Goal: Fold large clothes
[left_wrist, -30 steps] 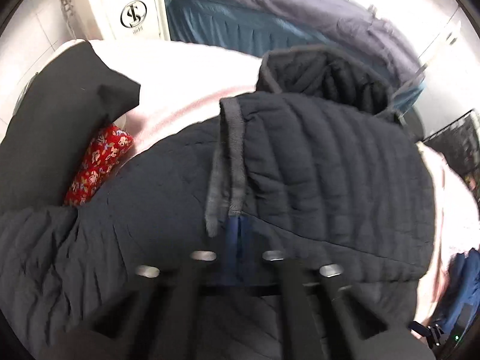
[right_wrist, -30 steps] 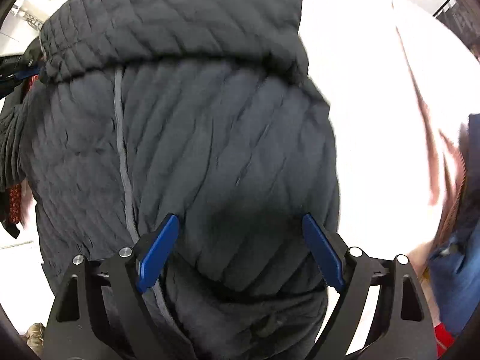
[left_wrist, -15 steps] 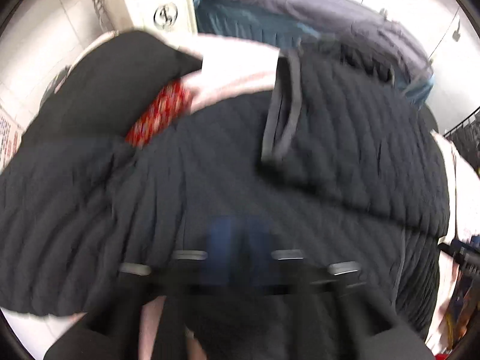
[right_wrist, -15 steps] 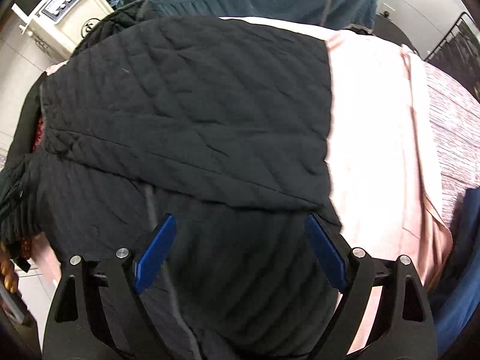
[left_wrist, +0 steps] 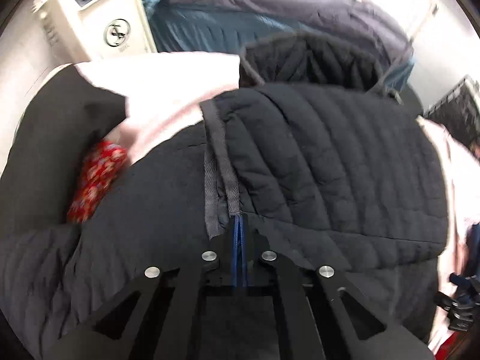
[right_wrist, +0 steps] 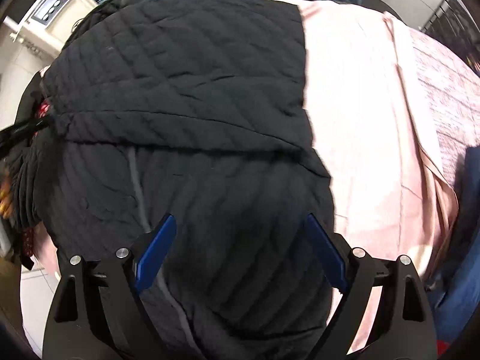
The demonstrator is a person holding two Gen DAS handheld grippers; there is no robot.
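A black quilted jacket (left_wrist: 330, 162) lies spread on a pink sheet (left_wrist: 168, 90), its upper half folded over the lower. A grey taped edge (left_wrist: 210, 180) runs down the fold's left side to its corner. My left gripper (left_wrist: 239, 225) has its blue pads pressed together on that corner, pinching the tape's end. In the right wrist view the same jacket (right_wrist: 192, 90) fills the left and middle. My right gripper (right_wrist: 240, 249) hangs open above its lower half, pointing down, with nothing pinched between its blue pads (right_wrist: 156, 252).
A red patterned cloth (left_wrist: 96, 180) and a black cloth (left_wrist: 51, 138) lie left of the jacket. Behind stand a white appliance (left_wrist: 99, 18) and a bed with blue-grey covers (left_wrist: 270, 15). A wire rack (left_wrist: 459, 105) is at the right. The pink sheet (right_wrist: 375, 120) shows right of the jacket.
My left gripper pulled back from the fold's corner half a second ago, then returned and shut on the taped edge. The right gripper rose off the jacket, staying open.
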